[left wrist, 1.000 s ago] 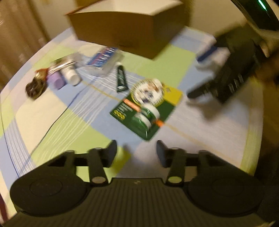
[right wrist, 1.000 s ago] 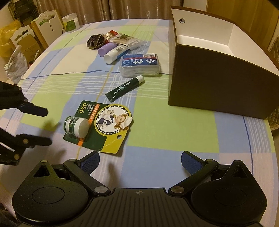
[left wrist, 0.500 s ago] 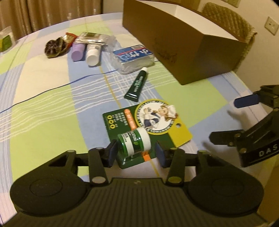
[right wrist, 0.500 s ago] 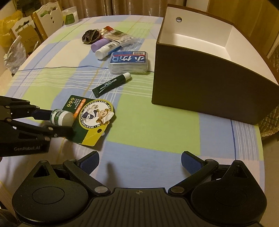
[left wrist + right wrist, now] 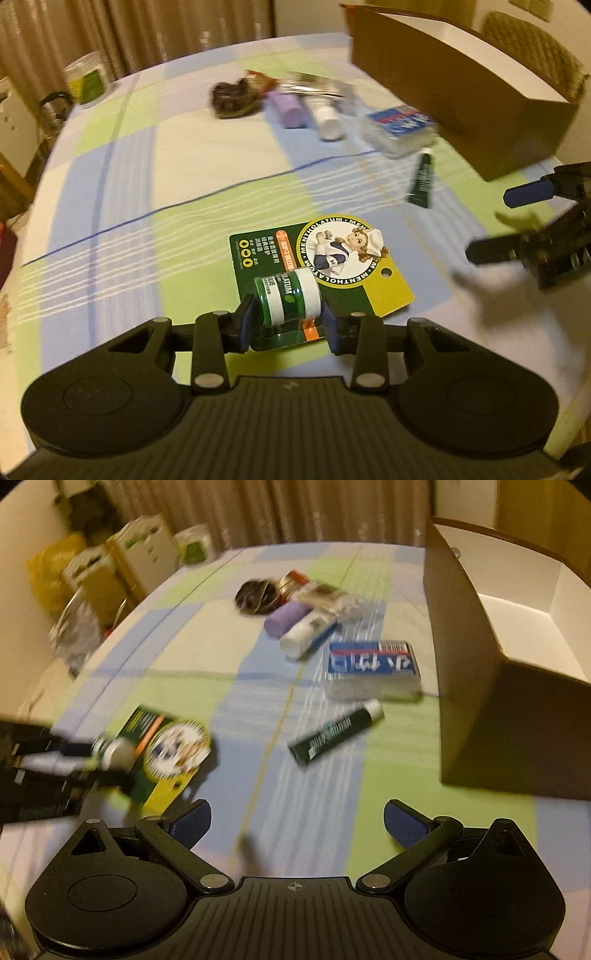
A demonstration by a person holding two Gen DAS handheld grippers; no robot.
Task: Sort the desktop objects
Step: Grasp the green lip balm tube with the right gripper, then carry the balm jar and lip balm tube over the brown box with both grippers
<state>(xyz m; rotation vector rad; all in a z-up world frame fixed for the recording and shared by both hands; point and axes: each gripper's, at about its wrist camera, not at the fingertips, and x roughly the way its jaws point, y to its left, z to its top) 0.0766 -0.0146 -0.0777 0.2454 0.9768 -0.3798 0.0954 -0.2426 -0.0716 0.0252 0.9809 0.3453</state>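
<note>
Left hand-held gripper (image 5: 287, 320) clamped across small green-and-white balm jar (image 5: 287, 295) on its card, low over counter (image 5: 129, 229); brown cardboard box (image 5: 454, 96) ahead-right; right hand-held gripper (image 5: 295, 821) apart, nearer box

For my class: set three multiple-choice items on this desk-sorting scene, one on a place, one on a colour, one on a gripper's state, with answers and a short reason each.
1. Where is the dark green tube?
A. inside the brown box
B. on the tablecloth below the blue-labelled packet
C. in the right gripper

2. The small jar has which colours?
A. green and white
B. red
C. purple

3. The left gripper is
A. wide open
B. shut on the jar
C. out of view

Answers: B, it lies there; A, label shows both; B, pads press its sides.
</note>
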